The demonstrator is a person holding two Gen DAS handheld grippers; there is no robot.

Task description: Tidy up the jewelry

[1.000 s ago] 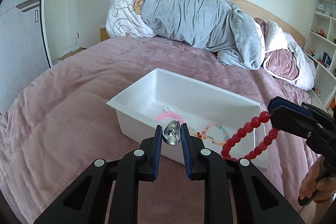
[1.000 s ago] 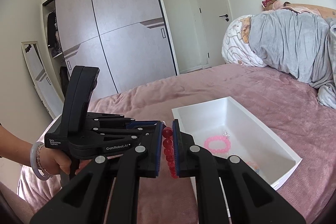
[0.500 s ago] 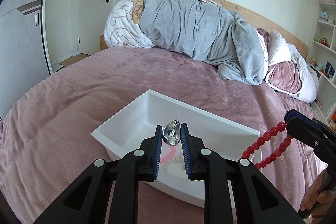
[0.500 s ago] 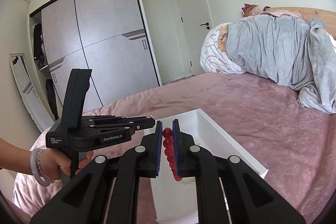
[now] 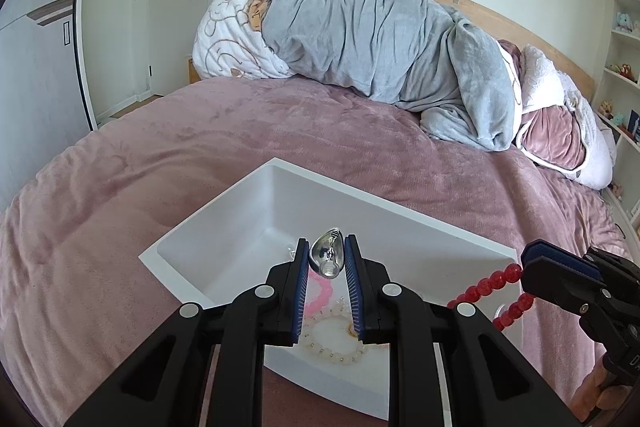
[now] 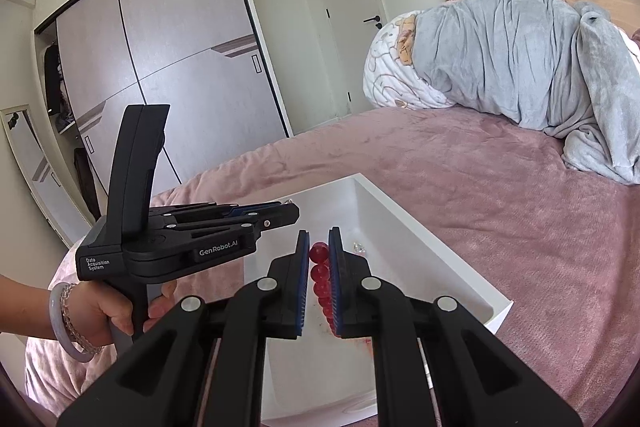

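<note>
While left claw [image 5: 327,261] pinches a silver pendant [image 5: 329,259], right claw [image 6: 319,259] (level) grips red beads [image 6: 320,273]

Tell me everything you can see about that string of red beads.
The red bead string is a loop of round, glossy, translucent-looking beads. The right gripper is shut on one part; the rest hangs down in two strands over the white bin, by its right end. Nothing else visibly touches it.
</note>
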